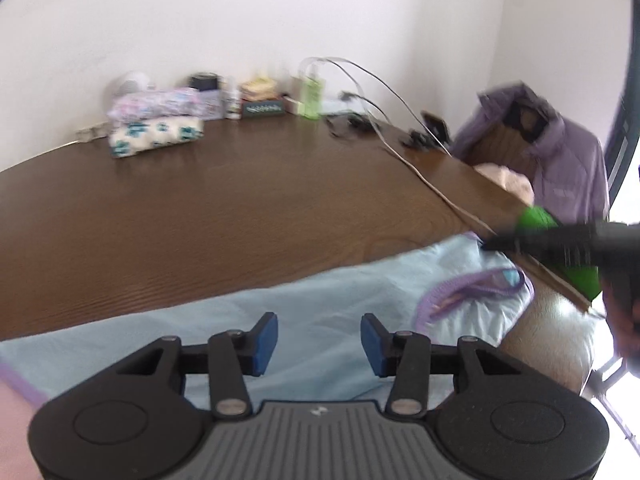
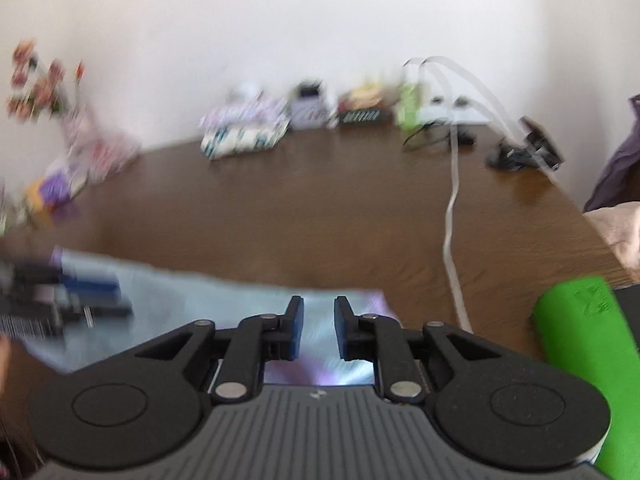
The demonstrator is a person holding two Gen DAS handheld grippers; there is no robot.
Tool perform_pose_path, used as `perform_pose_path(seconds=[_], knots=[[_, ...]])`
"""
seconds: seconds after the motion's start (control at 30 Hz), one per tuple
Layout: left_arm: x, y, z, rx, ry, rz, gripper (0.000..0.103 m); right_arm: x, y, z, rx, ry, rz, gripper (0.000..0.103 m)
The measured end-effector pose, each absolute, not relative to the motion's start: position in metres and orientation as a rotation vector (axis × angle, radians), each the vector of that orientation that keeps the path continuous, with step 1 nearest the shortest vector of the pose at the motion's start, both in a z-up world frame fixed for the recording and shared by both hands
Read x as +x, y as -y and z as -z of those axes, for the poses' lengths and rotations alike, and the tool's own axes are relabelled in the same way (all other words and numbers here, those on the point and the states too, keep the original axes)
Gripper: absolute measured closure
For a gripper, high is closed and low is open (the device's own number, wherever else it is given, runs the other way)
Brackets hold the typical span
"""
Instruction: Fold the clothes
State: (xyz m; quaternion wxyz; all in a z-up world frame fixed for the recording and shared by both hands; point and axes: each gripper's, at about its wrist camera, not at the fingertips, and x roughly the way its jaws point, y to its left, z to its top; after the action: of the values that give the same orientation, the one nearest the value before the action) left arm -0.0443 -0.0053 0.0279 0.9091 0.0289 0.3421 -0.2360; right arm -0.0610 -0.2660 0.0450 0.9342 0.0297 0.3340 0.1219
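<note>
Early stage: blue garment (image 1: 328, 300) lies spread, unfolded, at the table's (image 1: 240, 208) near edge; left gripper (image 1: 319, 340) half open, right gripper (image 2: 319, 328) narrowly open, both empty; two folded pieces (image 1: 156, 120) stacked at the table's far edge.

a dark wooden table (image 1: 240, 208) carries a pale blue garment (image 1: 320, 312) at its near edge. folded floral cloths (image 1: 156, 120) – and a white cable (image 1: 420, 176) – lie farther back.

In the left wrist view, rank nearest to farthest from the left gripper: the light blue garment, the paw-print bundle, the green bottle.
From the left gripper:
1. Light blue garment, directly beneath the fingers at the table's near edge.
2. Paw-print bundle, far left, under a floral bundle.
3. Green bottle, at the back by the wall.
</note>
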Motion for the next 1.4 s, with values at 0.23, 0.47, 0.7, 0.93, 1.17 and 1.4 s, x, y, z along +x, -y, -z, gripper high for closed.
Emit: perform_pose_path(seconds=[0.23, 0.47, 0.7, 0.93, 1.17, 1.4], knots=[[-0.098, -0.114, -0.034, -0.11, -0.723, -0.12, 0.043, -0.05, 0.228, -0.072, -0.042, -0.652, -0.399, 0.081], [-0.139, -0.162, -0.015, -0.335, -0.714, -0.395, 0.042, 0.027, 0.075, -0.115, -0.381, -0.56, -0.879, 0.067], [-0.146, -0.154, -0.013, -0.334, -0.693, -0.368, 0.047, 0.098, -0.08, -0.087, -0.529, -0.771, -1.155, 0.067], [-0.134, -0.162, -0.01, -0.303, -0.71, -0.324, 0.09, 0.109, -0.118, -0.051, -0.522, -0.85, -1.217, 0.078], [-0.084, -0.195, -0.01, -0.326, -0.732, -0.215, 0.101, 0.114, -0.103, -0.056, -0.461, -0.815, -1.052, 0.1], [0.071, -0.193, -0.035, -0.162, -0.811, 0.05, 0.101, 0.174, -0.042, -0.069, -0.288, -0.802, -0.684, 0.1]])
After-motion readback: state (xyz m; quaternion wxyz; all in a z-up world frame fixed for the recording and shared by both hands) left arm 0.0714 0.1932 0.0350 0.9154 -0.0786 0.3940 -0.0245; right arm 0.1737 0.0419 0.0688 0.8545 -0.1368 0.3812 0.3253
